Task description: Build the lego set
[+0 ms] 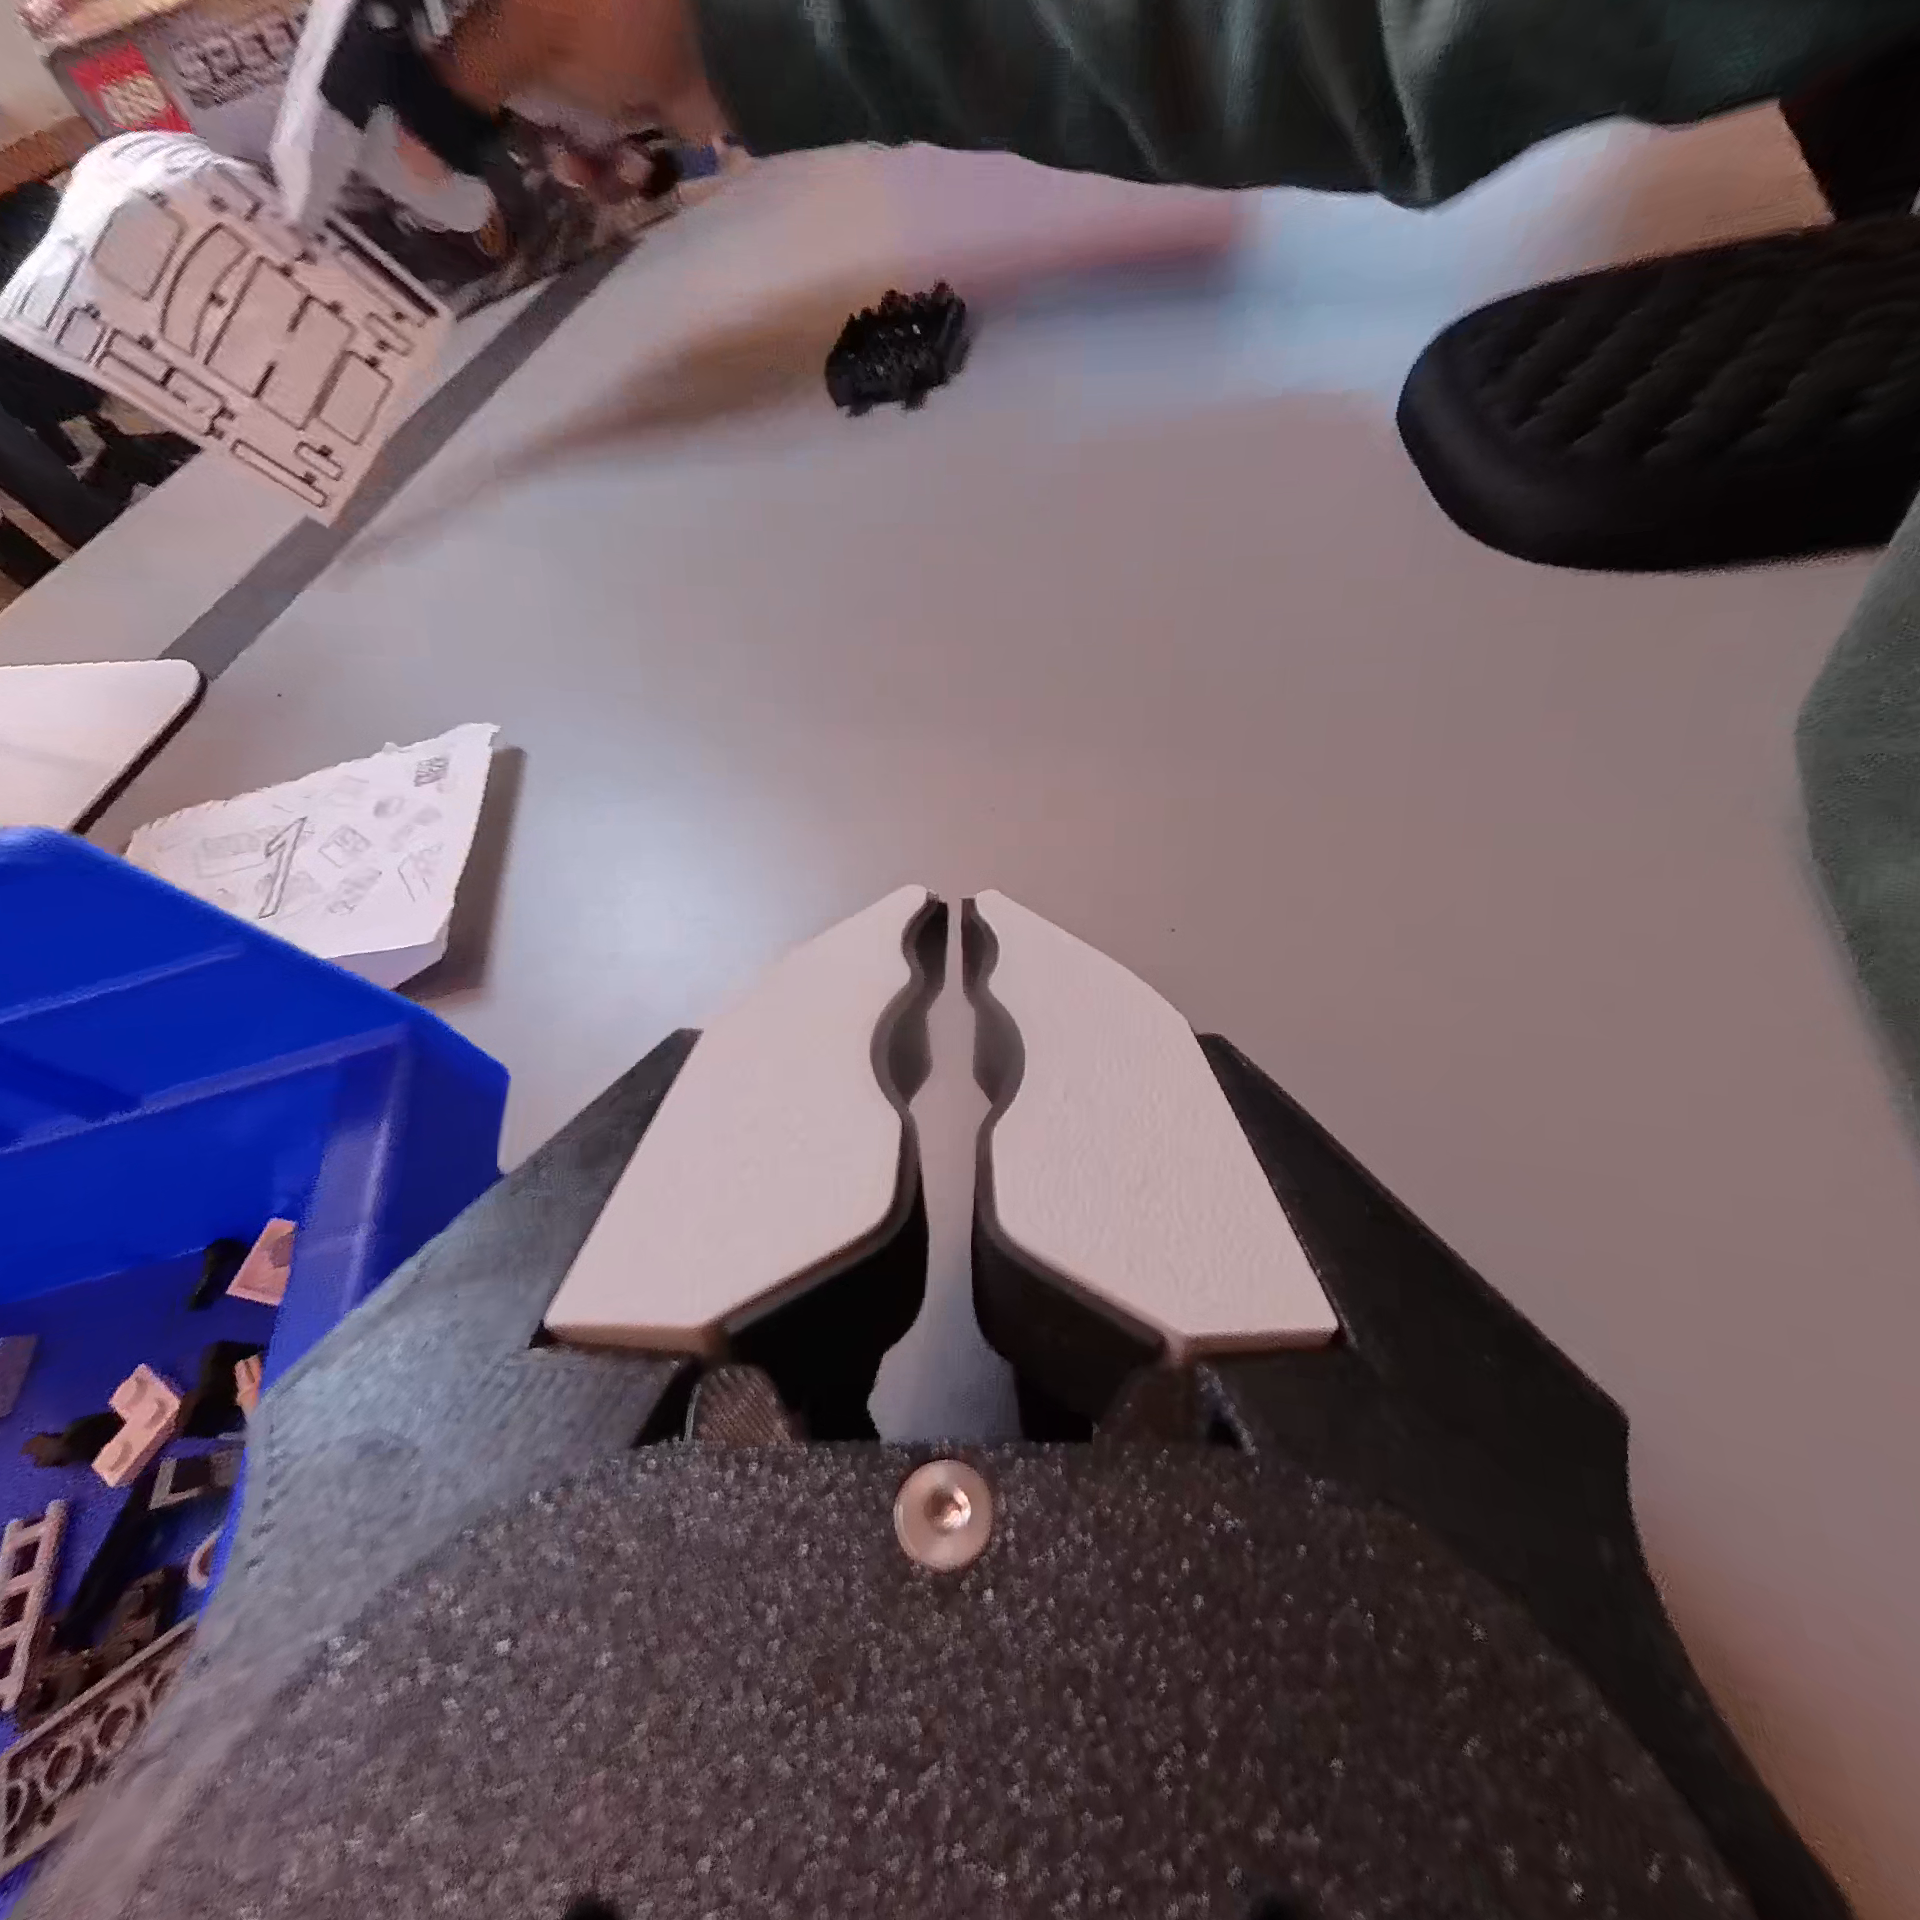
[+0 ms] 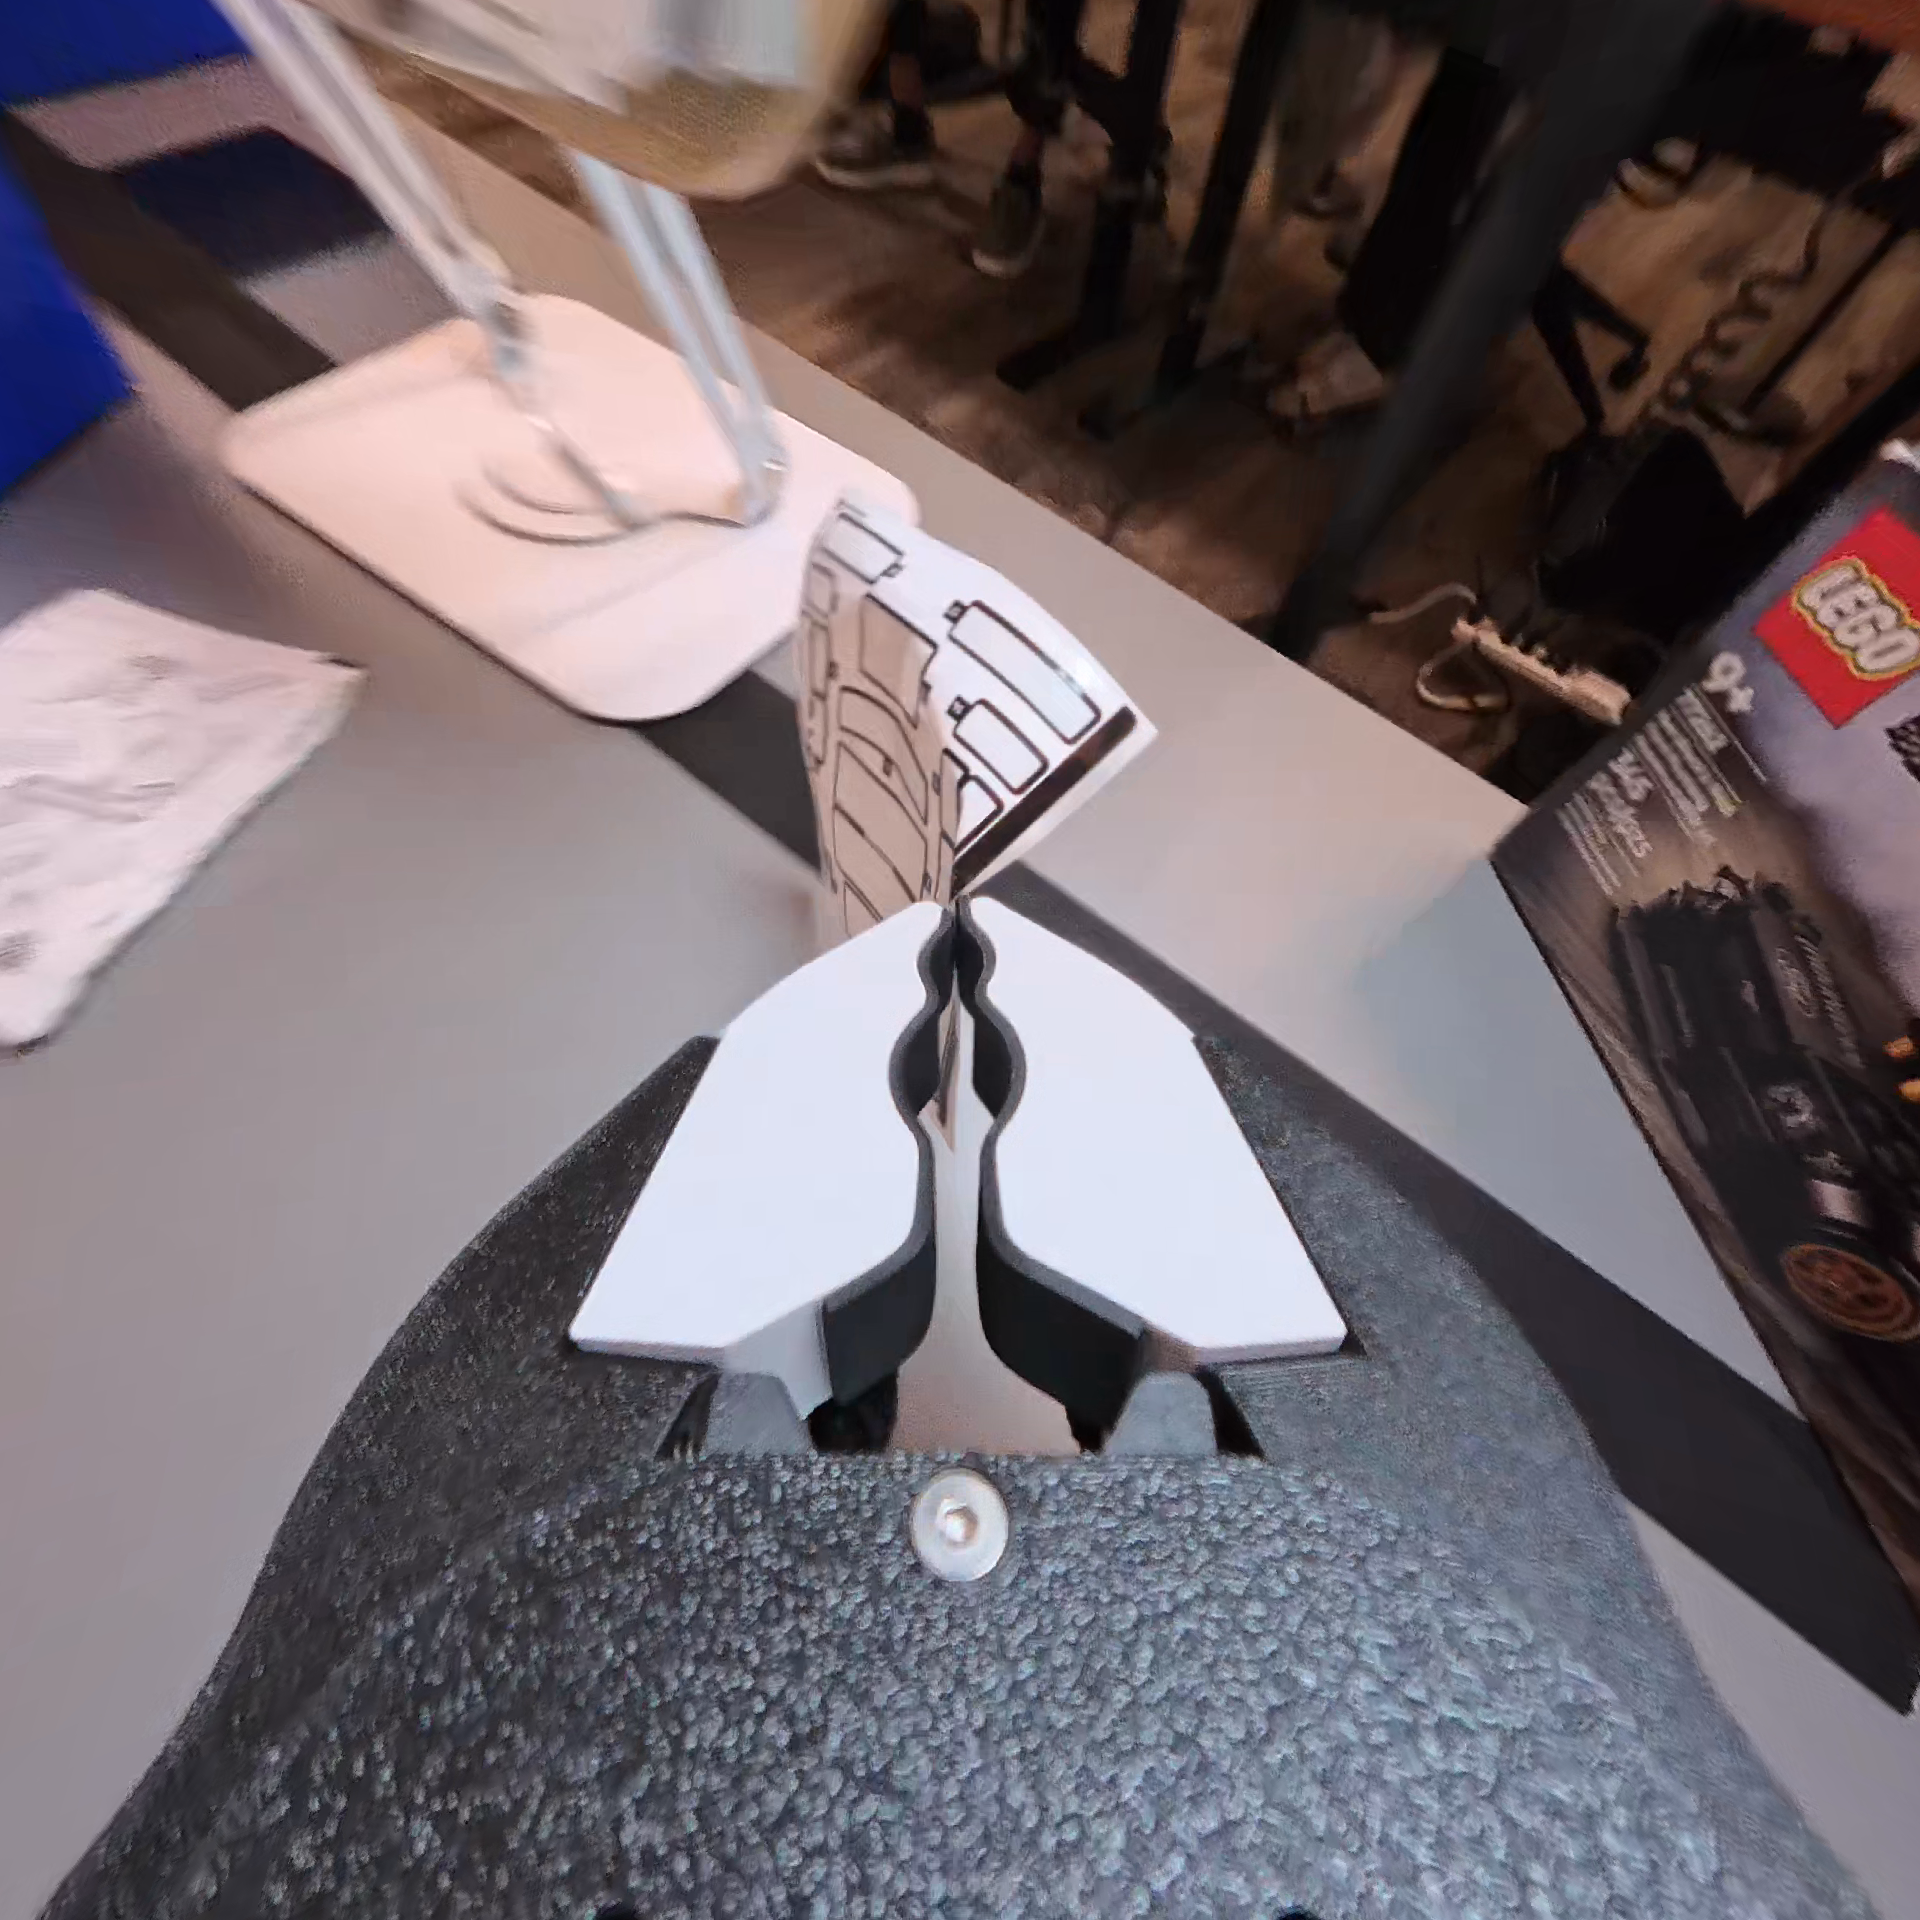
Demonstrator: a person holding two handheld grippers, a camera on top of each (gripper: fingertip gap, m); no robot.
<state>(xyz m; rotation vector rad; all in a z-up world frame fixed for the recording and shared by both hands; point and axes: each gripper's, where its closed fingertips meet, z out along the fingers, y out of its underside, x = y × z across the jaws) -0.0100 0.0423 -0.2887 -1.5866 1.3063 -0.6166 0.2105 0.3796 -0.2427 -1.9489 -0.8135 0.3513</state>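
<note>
Two risks. Right tongs (image 2: 954, 914) pinch only the sticker sheet (image 2: 935, 717) corner above the surface (image 2: 468, 935); it could slip or crease. Left tongs (image 1: 954, 906) nearly closed, empty; black lego assembly (image 1: 900, 348) sits far off, bricks in blue bin (image 1: 208, 1039).

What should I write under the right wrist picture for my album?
The right hand-held gripper pinches a curled sticker sheet above the grey table, with the set's box nearby.

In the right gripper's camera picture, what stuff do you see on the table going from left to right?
Printed paper sheet → white lamp base → sticker sheet pinched in the right gripper → Lego box.
</note>
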